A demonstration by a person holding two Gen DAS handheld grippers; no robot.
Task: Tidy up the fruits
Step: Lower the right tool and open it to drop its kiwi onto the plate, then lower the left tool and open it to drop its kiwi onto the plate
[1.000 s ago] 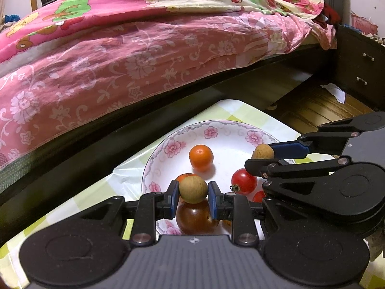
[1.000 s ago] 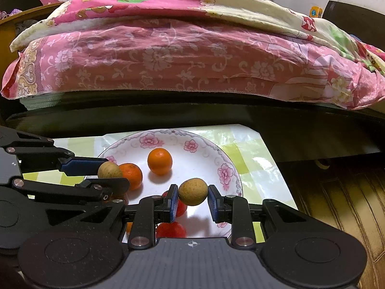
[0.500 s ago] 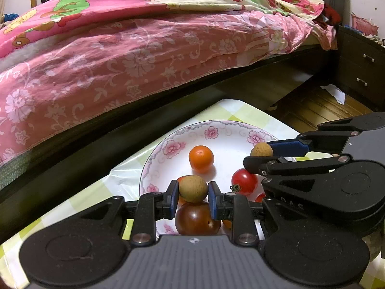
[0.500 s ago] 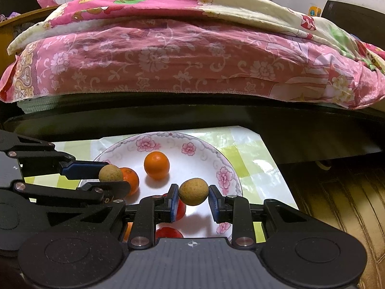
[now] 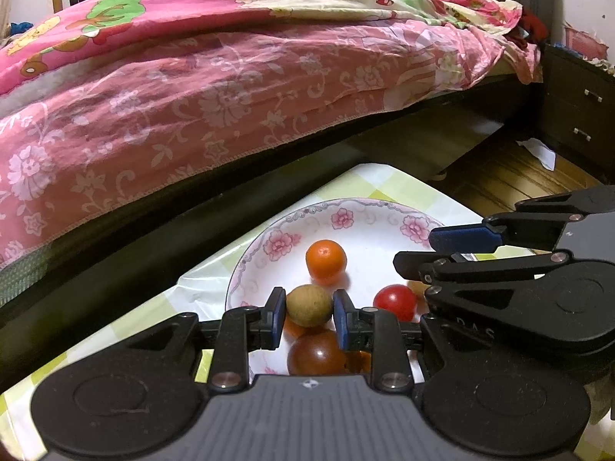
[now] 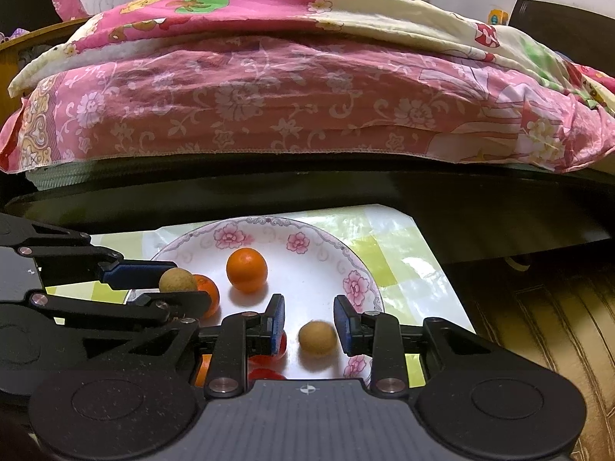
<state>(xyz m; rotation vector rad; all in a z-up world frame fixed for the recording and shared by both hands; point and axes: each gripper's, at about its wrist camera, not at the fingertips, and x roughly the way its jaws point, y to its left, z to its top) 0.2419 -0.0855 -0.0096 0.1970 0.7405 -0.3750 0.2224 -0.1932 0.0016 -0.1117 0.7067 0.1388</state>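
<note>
On the floral plate, my left gripper pinches a tan longan snugly between both pads above the dark tomato. My right gripper stands spread wide, and its longan sits between the fingers, touching neither, blurred.

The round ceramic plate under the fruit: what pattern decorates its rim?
Pink flowers on white, seen best in the right wrist view: round ceramic plate.
</note>
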